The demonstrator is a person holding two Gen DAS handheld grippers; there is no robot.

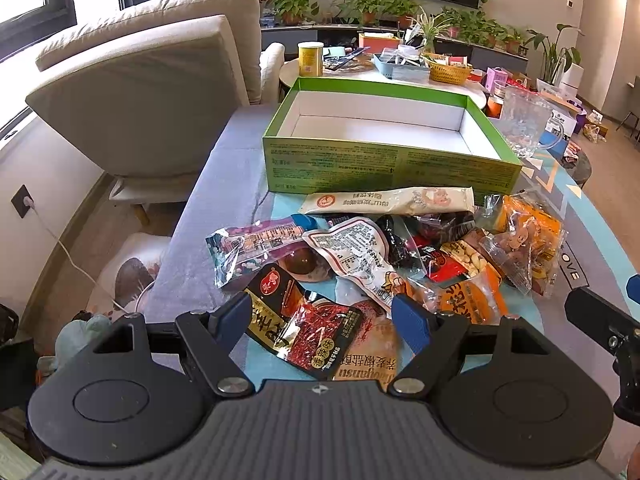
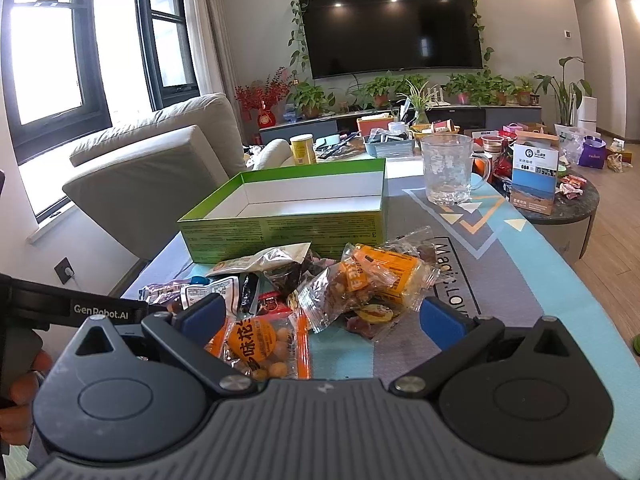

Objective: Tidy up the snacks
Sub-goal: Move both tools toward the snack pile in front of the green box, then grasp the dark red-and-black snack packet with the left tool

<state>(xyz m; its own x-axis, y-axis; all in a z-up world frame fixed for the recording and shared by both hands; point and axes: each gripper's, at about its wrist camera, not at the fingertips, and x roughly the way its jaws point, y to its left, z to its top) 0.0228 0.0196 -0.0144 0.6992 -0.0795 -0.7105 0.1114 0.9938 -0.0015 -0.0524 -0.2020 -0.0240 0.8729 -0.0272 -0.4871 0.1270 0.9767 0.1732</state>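
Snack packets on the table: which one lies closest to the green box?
The long cream packet, stretched along the green box front wall; the other packets lie nearer the camera.

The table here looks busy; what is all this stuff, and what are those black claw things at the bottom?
box: one, green outside, white inside, empty, behind the snacks.
snacks: a loose pile, too overlapped to count, mixed colours, on the table in front of the box.
mug: one, clear, right of the box.
can: one, yellow, far table.
TV: one, black, on the wall.
left gripper: black with blue pads, open over the pile.
right gripper: same, open.
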